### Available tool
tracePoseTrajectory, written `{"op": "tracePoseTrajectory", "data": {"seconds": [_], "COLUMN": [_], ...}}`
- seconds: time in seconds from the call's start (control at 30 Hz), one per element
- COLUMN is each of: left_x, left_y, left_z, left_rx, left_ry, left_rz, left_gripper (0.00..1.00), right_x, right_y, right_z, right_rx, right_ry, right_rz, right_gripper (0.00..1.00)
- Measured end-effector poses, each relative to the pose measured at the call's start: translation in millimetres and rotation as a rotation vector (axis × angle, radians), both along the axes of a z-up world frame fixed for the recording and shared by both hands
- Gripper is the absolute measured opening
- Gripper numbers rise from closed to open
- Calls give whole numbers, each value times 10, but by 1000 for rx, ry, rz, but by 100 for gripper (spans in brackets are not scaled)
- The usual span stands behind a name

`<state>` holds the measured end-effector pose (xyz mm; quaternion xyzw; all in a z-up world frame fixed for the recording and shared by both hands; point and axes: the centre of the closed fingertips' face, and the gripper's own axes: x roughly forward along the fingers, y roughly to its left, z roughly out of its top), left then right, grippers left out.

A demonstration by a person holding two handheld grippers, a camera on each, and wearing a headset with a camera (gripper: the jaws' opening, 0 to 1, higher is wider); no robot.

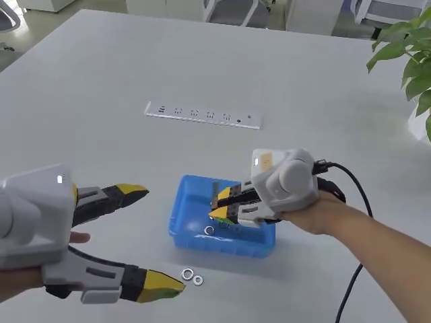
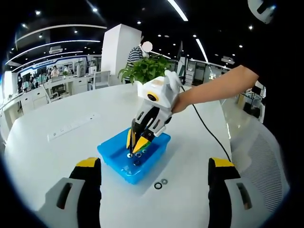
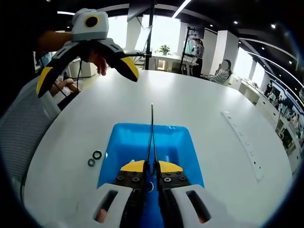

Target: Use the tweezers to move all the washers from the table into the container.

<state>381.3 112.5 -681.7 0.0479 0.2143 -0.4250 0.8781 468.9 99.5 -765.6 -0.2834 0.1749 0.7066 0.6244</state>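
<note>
Over the blue container (image 1: 222, 247), near the middle of the pale grey worktop (image 1: 101, 81), the right tool (image 1: 224, 207) hangs with its jaws clenched on the tweezers (image 3: 152, 128). They are a thin dark pair that runs straight forward from between the yellow tips, above the container's blue floor. Whether anything sits between the tweezer points I cannot tell. One washer (image 1: 209, 231) lies inside the container, close under the right tool's tips.

Two more washers (image 1: 192, 275) lie side by side on the bare worktop, just beside the container's near wall and outside it. The left tool (image 1: 161, 239) is held off to the container's left, its jaws spread wide and grasping nothing. In the head view its lower yellow tip comes near those two washers without touching them.

A black cable (image 1: 357, 202) trails from the right tool across the worktop toward the person. Farther back a white power strip (image 1: 202, 114) lies flat, well apart from the container, and green plant leaves (image 1: 411, 54) show at the far right edge
</note>
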Motion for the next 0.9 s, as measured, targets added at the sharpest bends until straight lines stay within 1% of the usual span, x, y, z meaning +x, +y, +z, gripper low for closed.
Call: {"op": "tracePoseTrajectory", "data": {"seconds": [0.13, 0.23, 0.37, 0.47, 0.57, 0.7, 0.9], "left_x": [60, 107, 186, 249, 334, 417, 542], "left_y": [-5, -19, -53, -80, -109, -150, -208], "left_z": [-28, -24, -13, -21, -19, -16, -37], "left_rx": [16, 19, 15, 28, 46, 51, 83], "left_ry": [4, 5, 1, -6, -21, -21, -42], "left_rz": [-8, -15, -28, -45, -66, -96, -141], "left_gripper": [96, 95, 90, 83, 75, 66, 56], "right_x": [-10, -5, 2, 1, 0, -2, 0], "right_y": [0, 5, 7, 3, 0, -6, -10], "right_z": [-40, -42, -41, -43, -46, -44, -50], "right_rx": [-5, 1, 6, 7, 6, 4, 3], "right_ry": [9, 14, 19, 18, 17, 14, 14], "right_rz": [4, -1, -4, -5, -4, -1, 1], "right_gripper": [8, 8, 8, 8, 8, 8, 8]}}
